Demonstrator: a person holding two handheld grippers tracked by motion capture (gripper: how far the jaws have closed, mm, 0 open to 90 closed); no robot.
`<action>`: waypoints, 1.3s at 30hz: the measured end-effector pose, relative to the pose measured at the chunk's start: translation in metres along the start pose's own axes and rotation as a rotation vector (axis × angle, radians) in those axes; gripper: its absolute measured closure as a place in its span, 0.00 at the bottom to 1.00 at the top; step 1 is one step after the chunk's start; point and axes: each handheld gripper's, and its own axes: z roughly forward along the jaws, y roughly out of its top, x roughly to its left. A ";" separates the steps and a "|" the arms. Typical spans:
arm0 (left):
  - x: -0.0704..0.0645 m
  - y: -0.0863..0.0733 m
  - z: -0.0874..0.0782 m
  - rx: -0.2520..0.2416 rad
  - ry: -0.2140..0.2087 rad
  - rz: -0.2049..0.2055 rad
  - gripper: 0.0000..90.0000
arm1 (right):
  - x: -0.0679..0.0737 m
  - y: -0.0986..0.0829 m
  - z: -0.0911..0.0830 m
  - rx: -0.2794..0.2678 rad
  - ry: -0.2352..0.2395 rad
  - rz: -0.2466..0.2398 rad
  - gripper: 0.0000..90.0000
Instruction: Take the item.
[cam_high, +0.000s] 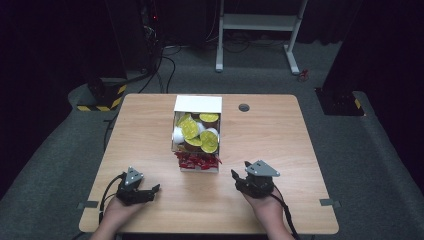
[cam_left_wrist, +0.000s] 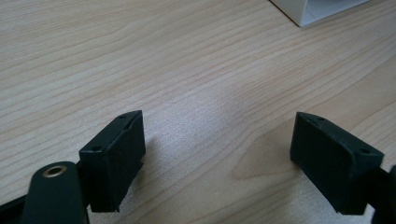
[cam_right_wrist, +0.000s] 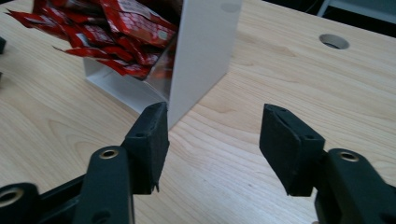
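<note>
Both tools rested spread and empty on the wooden tabletop (cam_high: 280, 150), left tool (cam_high: 150, 192), right tool (cam_high: 240, 175).
From above, the white box (cam_high: 197, 104) at mid-tabletop held yellow-lidded cups (cam_high: 191, 128); the right gripper view alone showed its red packets (cam_right_wrist: 116, 28) up close.

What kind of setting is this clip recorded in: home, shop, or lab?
Most likely a lab or recording studio. A lone wooden table stands on grey carpet against dark surroundings, with hazard-striped equipment bases and loose cables on the floor behind it, and a person holding the left gripper and the right gripper.
</note>
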 end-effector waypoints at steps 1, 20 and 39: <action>0.000 0.000 0.000 -0.001 0.000 0.001 0.20 | 0.001 0.001 0.000 0.004 0.009 0.002 0.45; 0.000 0.000 0.000 0.000 -0.003 0.004 0.20 | 0.016 0.016 0.009 -0.016 0.048 -0.028 0.47; 0.000 0.000 0.000 0.000 -0.005 0.018 0.20 | 0.027 0.025 0.023 -0.028 0.068 -0.038 0.50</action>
